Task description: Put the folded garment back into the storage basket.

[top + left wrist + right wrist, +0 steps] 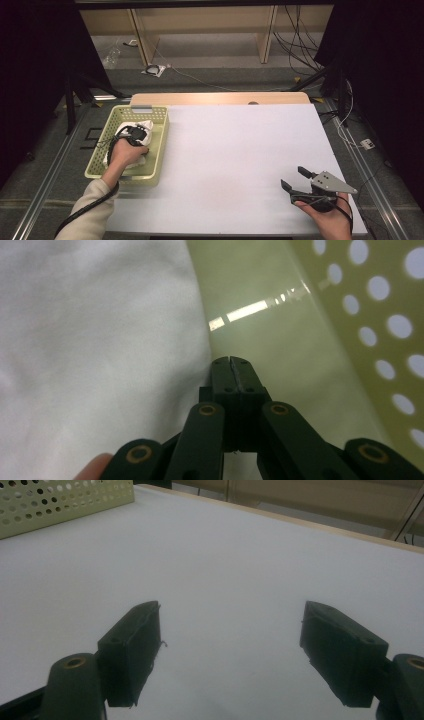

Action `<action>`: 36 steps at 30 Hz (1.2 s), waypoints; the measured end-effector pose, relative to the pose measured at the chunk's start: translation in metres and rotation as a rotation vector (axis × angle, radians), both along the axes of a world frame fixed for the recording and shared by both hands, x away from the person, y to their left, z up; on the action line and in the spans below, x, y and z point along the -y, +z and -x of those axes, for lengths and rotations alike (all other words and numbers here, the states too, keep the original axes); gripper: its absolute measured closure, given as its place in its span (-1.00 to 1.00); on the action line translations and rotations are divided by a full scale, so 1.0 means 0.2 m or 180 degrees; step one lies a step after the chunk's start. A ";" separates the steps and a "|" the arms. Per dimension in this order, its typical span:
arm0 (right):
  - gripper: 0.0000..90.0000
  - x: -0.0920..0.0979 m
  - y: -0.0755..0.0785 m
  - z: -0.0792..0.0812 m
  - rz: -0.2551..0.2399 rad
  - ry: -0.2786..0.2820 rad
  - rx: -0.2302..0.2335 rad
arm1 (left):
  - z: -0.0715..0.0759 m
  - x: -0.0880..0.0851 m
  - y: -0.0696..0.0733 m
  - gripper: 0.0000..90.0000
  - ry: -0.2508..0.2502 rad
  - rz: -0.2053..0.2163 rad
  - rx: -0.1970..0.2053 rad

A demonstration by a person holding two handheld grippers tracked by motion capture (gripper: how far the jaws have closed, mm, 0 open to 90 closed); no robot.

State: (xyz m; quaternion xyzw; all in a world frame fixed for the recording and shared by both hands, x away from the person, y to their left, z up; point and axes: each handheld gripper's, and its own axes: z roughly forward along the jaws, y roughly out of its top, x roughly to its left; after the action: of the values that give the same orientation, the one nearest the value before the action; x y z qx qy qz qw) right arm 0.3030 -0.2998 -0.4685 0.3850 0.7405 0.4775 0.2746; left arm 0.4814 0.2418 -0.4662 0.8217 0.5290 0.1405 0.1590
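Cloth (95, 345): white, soft and limp, lying in my basket (160, 145) at left of the high view.
Handling: I judge it light; pinch a raised fold.
Left gripper (232, 361): jaws together at the cloth's edge; whether fabric is caught, I cannot tell.
Right gripper (230, 650): wide, empty.

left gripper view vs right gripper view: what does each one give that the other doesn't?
Left gripper view alone: the left gripper with jaws shut, tips down inside the basket beside the white cloth, over the basket's glossy floor.

Right gripper view alone: the right gripper with jaws wide apart and nothing between them, above the white tabletop.

Both: the pale green perforated basket, seen from inside in one and from outside in the other.
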 end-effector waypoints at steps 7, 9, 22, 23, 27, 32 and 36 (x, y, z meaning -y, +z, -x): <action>-0.44 0.00 0.00 0.00 -0.0011 -0.0003 0.0005 | 0.00 -0.01 0.00 0.99 0.0003 0.0016 0.0001; -0.44 0.00 0.00 0.00 0.0003 -0.0008 -0.0009 | 0.00 -0.01 0.01 0.99 -0.0006 0.0014 0.0006; -0.44 0.00 0.00 0.00 -0.0004 -0.0005 -0.0002 | 0.00 -0.03 0.05 0.98 -0.0039 0.0005 0.0047; -0.44 0.00 0.00 0.00 -0.0009 -0.0005 0.0002 | 0.00 -0.03 0.05 0.98 -0.0035 0.0017 0.0062; -0.44 0.00 0.00 0.00 0.0005 -0.0006 -0.0010 | 0.00 -0.03 0.06 0.94 -0.0020 0.0060 0.0121; -0.44 0.00 0.00 0.00 0.0001 -0.0011 -0.0005 | 0.02 -0.03 0.09 0.88 -0.0005 0.0173 0.0251; -0.45 0.00 0.00 0.00 0.0004 -0.0001 -0.0001 | 0.04 -0.03 0.11 0.83 -0.0006 0.0210 0.0362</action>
State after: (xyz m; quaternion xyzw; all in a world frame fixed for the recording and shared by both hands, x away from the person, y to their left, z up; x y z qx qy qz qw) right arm 0.3034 -0.2999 -0.4683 0.3850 0.7408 0.4770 0.2748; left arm 0.4730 0.2478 -0.4451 0.8071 0.5227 0.1693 0.2159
